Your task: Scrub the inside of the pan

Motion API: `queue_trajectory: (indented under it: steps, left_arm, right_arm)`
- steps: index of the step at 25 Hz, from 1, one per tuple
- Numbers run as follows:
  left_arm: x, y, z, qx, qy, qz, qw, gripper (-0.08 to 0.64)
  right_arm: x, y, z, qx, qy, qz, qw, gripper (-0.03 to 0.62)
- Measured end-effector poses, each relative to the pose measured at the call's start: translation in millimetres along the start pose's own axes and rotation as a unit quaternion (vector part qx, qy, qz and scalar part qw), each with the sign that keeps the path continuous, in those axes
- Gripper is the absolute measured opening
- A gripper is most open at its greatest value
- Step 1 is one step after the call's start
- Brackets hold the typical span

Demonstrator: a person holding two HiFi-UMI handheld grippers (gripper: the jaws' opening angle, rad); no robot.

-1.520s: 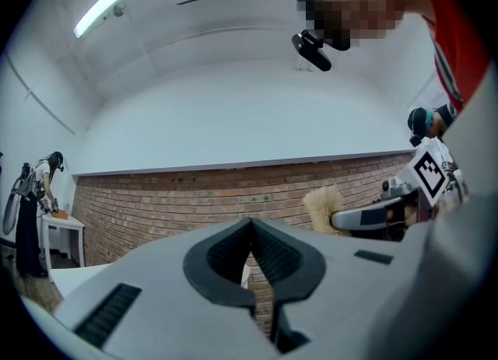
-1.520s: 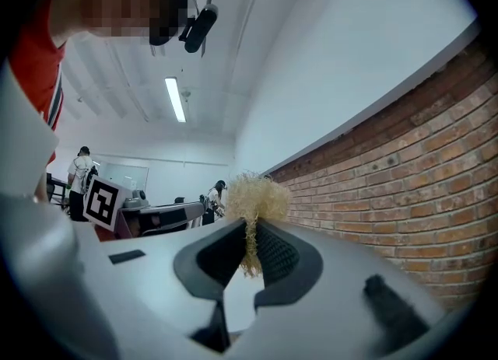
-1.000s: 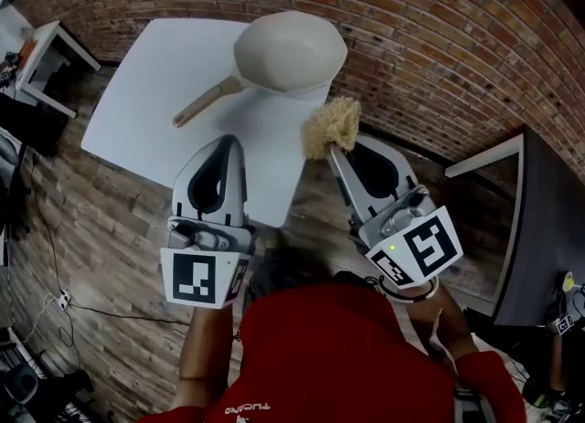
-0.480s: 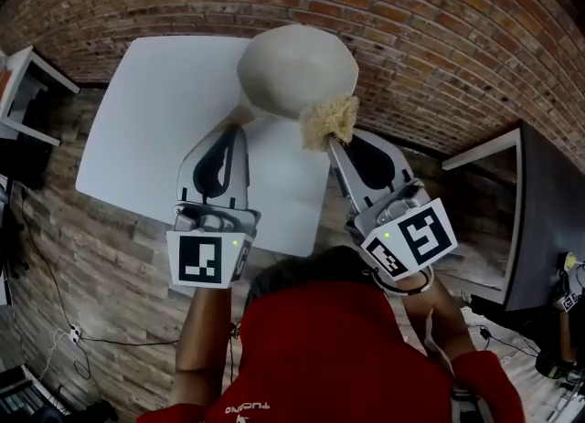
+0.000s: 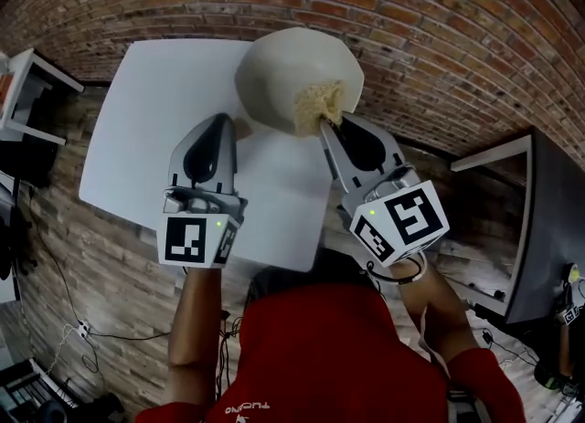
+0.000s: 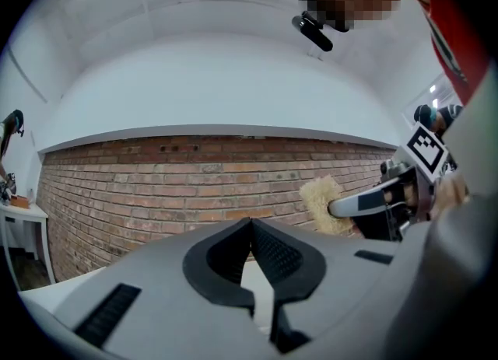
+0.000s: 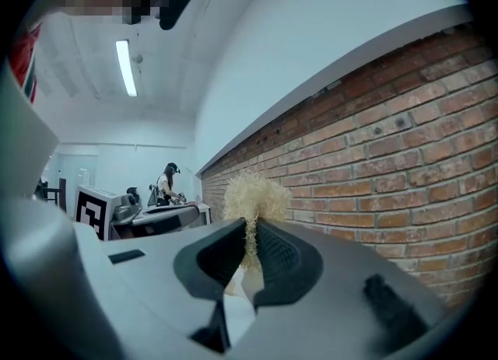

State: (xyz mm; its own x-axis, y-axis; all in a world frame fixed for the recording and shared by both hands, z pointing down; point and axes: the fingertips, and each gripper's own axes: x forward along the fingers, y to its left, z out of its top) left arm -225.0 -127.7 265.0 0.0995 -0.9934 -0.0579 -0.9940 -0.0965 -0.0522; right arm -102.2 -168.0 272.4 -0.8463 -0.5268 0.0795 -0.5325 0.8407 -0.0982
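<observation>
Pressing left gripper (image 5: 219, 121) (image 6: 250, 223) jaws together on nothing, tip just beside pan handle. Pinching pale fibrous scrubber (image 5: 316, 101) (image 7: 252, 192) in right gripper (image 5: 323, 122) (image 7: 250, 228). Resting scrubber against near right part of cream pan (image 5: 283, 63), sitting at far edge of white table (image 5: 151, 111), brick wall (image 5: 439, 37) beyond.

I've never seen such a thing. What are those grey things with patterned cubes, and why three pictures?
No robot here: a person in a red top holds two hand-worked grippers. One picture looks down from a camera on the person's head; the other two come from cameras riding on each gripper, looking forward along it. On the white table is a cream pan. The right gripper has its fingers shut on a straw-coloured scrubber, which reaches into the pan. The left gripper, close to the pan, is shut on nothing. The cubes belong to the grippers.
</observation>
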Motion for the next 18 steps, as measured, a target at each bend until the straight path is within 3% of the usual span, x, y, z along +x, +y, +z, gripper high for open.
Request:
queue_trajectory:
  steps: [8,11,16,18]
  left_arm:
    - [38,18,-22,0.006,0.045,-0.02,0.9988,0.014]
    - [48,27,-27,0.004,0.036,-0.03,0.9989,0.014]
    - [52,41,-56,0.012,0.069,-0.042,0.9967,0.014]
    - [58,52,-60,0.015,0.058,-0.04,0.9974,0.014]
  right_arm:
    - [43,-30,-12,0.014,0.054,-0.031,0.998,0.049]
    - [66,-36,-19,0.013,0.078,-0.043,0.996,0.049]
    - [108,-48,-45,0.063,0.133,-0.064,0.987,0.049]
    - [127,-51,-57,0.082,0.158,-0.069,0.982,0.049]
